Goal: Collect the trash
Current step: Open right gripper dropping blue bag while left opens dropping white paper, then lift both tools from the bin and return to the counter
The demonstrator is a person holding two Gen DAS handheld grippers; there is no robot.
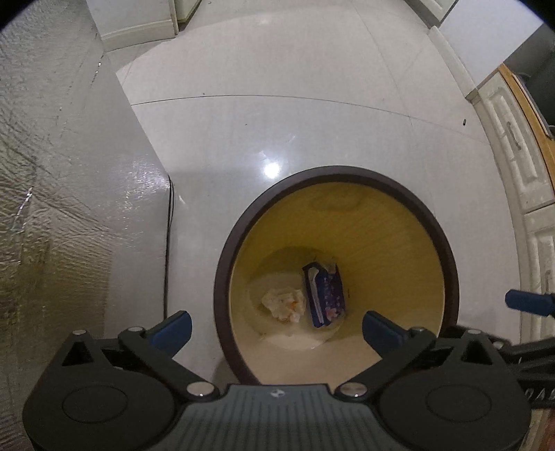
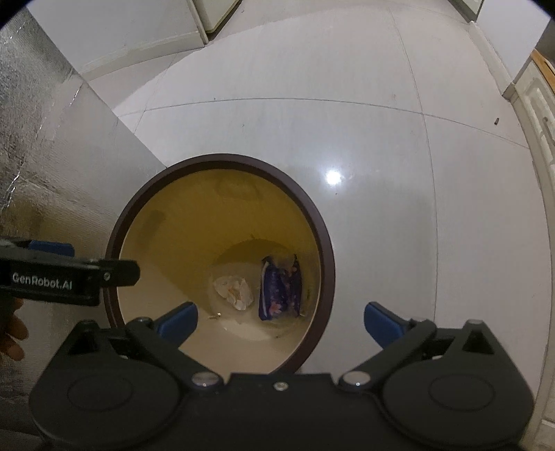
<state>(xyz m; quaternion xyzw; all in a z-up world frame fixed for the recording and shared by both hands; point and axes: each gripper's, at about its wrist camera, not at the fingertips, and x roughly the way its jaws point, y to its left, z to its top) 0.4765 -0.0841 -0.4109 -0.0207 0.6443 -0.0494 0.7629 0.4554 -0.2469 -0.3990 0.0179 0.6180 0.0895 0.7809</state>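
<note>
A round trash bin (image 1: 447,256) with a dark brown rim and yellow inside stands on the floor. It also shows in the right wrist view (image 2: 322,229). At its bottom lie a crumpled white tissue (image 1: 284,303) (image 2: 234,290) and a blue snack packet (image 1: 324,295) (image 2: 279,289). My left gripper (image 1: 277,328) hangs above the bin, open and empty. My right gripper (image 2: 281,321) hangs above the bin, open and empty. The left gripper's side shows in the right wrist view (image 2: 66,277), and a blue fingertip of the right gripper (image 1: 527,303) shows in the left wrist view.
The floor is glossy white tile (image 1: 277,121). A foil-covered surface (image 1: 52,173) rises on the left, next to the bin. White cabinet doors (image 1: 513,145) with a wooden edge stand on the right. A white unit (image 1: 138,24) stands at the far back.
</note>
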